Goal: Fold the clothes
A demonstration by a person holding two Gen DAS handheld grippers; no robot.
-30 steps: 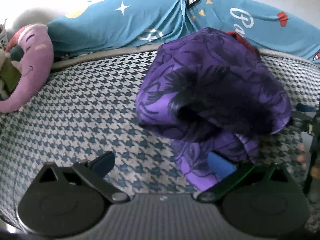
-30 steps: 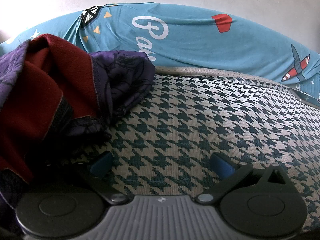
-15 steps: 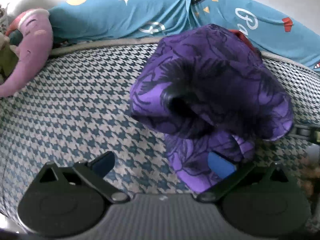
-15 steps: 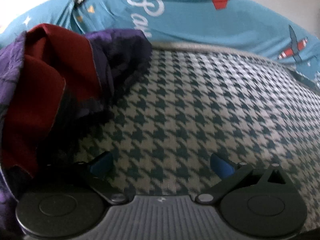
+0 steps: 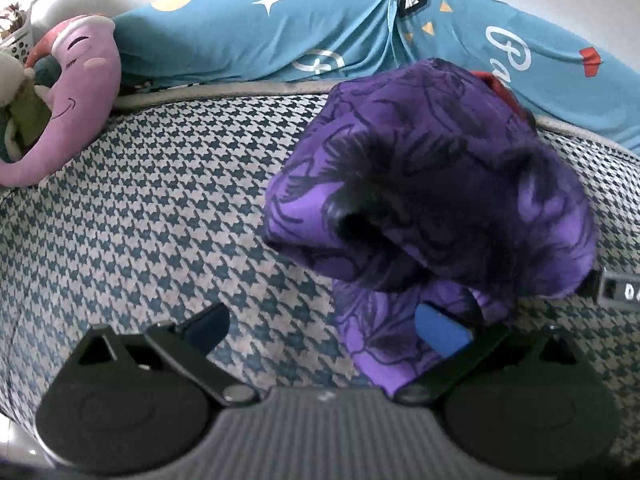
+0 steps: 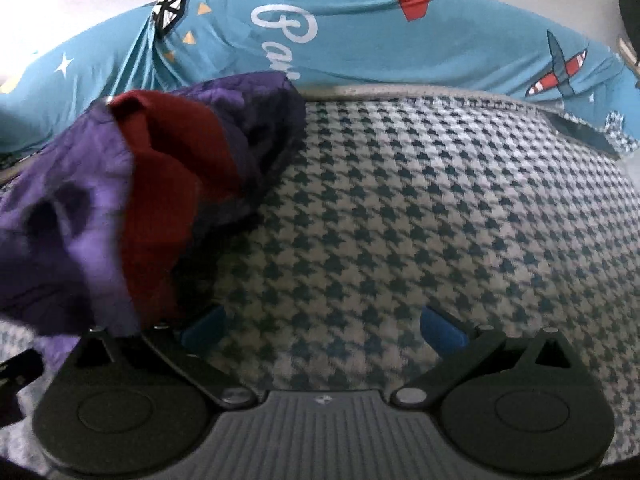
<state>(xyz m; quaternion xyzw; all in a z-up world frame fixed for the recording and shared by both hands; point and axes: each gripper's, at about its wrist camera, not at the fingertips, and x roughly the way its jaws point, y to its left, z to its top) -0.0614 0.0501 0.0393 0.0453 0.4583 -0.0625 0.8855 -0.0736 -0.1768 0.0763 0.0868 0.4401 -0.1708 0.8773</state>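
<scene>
On the houndstooth bed cover, with the purple garment bunched near its far edge, both the left gripper and right gripper gape wide and empty; judged next: pinch one hem cleanly.

The purple garment is covering part of my left claw's right fingertip. In the right wrist view, blur is smearing the garment's pattern, and the frame edge is cutting its left side off.

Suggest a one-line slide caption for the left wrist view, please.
Open left gripper beside a crumpled purple garment on a houndstooth surface, one fingertip against the cloth.
</scene>
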